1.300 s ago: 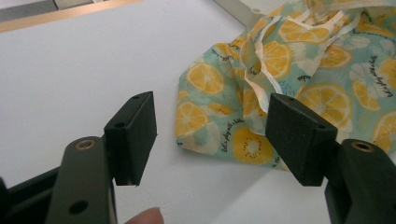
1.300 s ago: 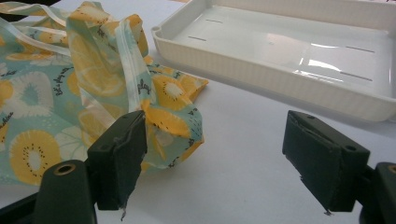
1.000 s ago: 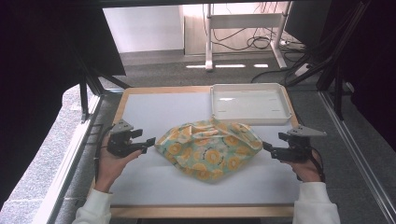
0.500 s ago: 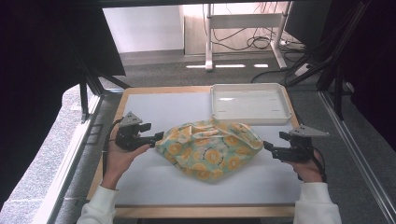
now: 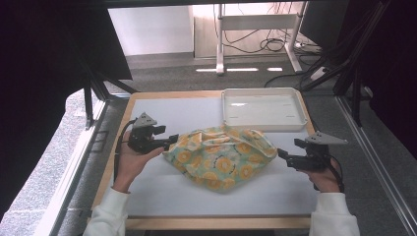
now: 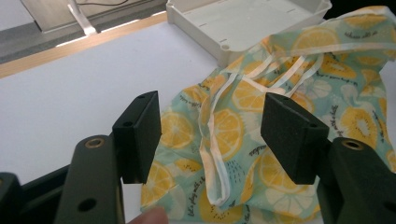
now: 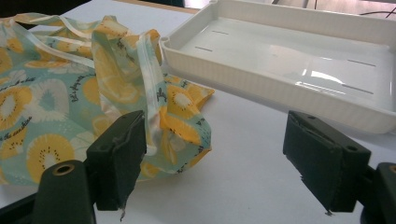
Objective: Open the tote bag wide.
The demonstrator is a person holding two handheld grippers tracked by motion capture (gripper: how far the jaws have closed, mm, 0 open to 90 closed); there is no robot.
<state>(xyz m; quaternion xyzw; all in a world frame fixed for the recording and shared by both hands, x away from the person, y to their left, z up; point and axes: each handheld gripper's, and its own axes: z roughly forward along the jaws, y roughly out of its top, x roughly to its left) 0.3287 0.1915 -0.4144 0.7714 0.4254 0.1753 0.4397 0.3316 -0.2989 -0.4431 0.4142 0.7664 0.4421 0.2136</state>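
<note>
High view: left claw (image 5: 173, 141), spread, has advanced onto the crumpled cloth's (image 5: 221, 157) edge; right claw (image 5: 282, 154) waits spread beside it, likely pre-grasp.

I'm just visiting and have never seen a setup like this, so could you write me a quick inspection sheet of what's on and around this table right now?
Surface: white tabletop with a light wooden edge, flat and clean.
Job's things: crumpled pale-green cloth printed with orange slices and trimmed in white tape, lying mid-table; shallow white plastic tray, empty, at the far right, the cloth's far edge reaching it.
Clutter: nothing seen.
Grippers: left claw open, at the cloth's left edge with fabric between its black jaws; right claw open, just beside the cloth's right edge.
Cables: a black lead trails from the left claw; loose wires on the floor beyond.
Surroundings: grey carpet, white desk frame, dark curtains.
</note>
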